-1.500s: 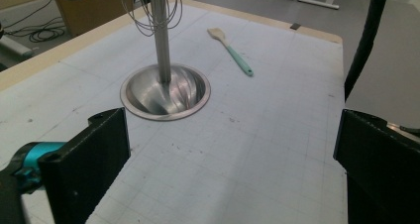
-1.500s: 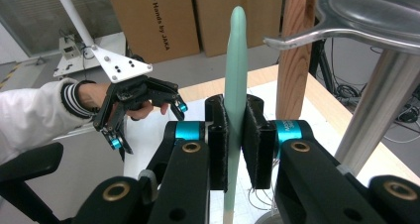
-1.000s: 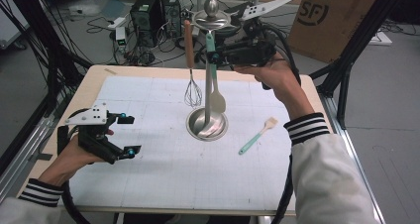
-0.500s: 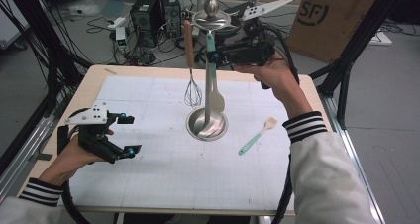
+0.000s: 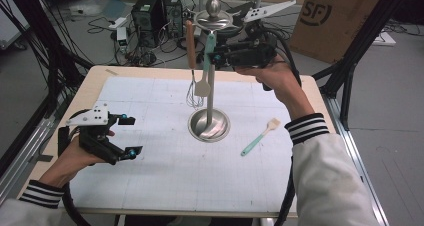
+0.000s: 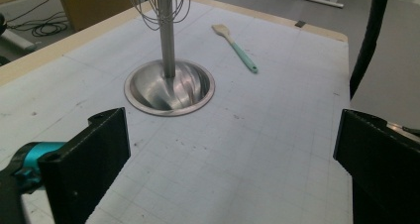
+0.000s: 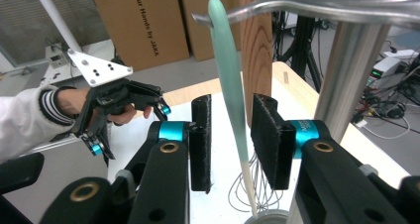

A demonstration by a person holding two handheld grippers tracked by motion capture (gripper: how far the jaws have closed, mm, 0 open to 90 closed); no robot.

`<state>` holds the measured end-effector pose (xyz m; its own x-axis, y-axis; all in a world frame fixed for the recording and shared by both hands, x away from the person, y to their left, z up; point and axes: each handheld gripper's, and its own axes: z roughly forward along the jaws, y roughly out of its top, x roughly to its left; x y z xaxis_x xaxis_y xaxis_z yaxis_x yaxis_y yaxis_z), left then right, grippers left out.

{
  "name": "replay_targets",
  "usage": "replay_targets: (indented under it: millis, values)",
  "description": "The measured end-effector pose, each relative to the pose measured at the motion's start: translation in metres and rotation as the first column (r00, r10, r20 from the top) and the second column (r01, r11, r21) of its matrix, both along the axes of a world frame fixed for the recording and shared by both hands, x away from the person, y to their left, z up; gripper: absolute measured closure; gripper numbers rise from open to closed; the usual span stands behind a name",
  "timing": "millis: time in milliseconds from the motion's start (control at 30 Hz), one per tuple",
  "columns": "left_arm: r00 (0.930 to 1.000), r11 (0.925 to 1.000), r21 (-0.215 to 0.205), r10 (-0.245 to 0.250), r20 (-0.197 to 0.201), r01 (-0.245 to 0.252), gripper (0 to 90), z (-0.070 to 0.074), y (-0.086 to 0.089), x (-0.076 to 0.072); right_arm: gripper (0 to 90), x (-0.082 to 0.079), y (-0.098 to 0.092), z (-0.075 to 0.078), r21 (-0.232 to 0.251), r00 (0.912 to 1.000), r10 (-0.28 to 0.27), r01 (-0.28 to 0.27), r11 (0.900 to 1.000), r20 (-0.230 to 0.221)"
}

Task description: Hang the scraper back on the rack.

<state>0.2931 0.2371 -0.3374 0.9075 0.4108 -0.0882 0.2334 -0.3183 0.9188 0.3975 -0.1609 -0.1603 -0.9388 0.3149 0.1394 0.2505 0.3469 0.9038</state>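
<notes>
teal spatula point(image 7: 227, 65) hanging between loosened right gripper point(image 7: 232, 137) pads, one whisk point(image 5: 194, 93), left gripper point(image 5: 131, 136) open, empty

My right gripper's point(image 7: 232, 142) matt black pads flank the smooth, satiny teal spatula handle point(image 7: 229, 70), hung beside a grained wooden whisk handle point(image 7: 255, 40) on the glossy polished steel rack point(image 5: 210, 76).

one metal rack point(image 5: 210, 93), table centre. three utensils with handles: two hang from rack top — mint-handled spatula point(image 5: 205, 71), wooden-handled whisk point(image 5: 192, 68); one lies flat toward table's right edge — mint-handled brush point(image 5: 259, 137). two grippers: left gripper point(image 5: 126, 136), right gripper point(image 5: 216, 56). one table point(image 5: 165, 181).
</notes>
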Motion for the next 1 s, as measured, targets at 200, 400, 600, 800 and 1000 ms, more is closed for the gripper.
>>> replay_targets:
  millis: [200, 400, 600, 800, 1000]
  values:
    - [1.0, 1.0, -0.005, 0.003, 0.0, -0.003, 1.7, -0.002, 0.003, -0.004, 61.6, -0.003, -0.004, 0.001, -0.012, 0.9996, -0.012, 0.012, 1.0, 0.026]
    - [1.0, 0.9999, -0.011, 0.008, 0.004, -0.008, 1.7, -0.002, 0.004, -0.007, 50.3, -0.01, -0.009, 0.0, -0.028, 0.9982, -0.051, 0.052, 0.998, 0.032]
    - [0.9999, 1.0, -0.003, 0.009, 0.006, -0.009, 1.7, -0.002, 0.005, -0.008, 28.4, -0.015, -0.014, -0.003, -0.062, 0.9976, -0.049, 0.052, 0.997, 0.048]
    - [1.0, 1.0, -0.009, 0.005, 0.003, -0.005, 1.7, -0.005, 0.005, -0.011, 11.0, -0.022, -0.017, -0.004, -0.116, 0.9967, -0.063, 0.069, 0.991, 0.052]
    - [0.9999, 0.9999, -0.006, 0.009, 0.007, -0.009, 1.7, -0.004, 0.003, -0.013, 0.3, -0.03, -0.019, -0.004, -0.141, 0.9957, -0.068, 0.076, 0.987, 0.063]
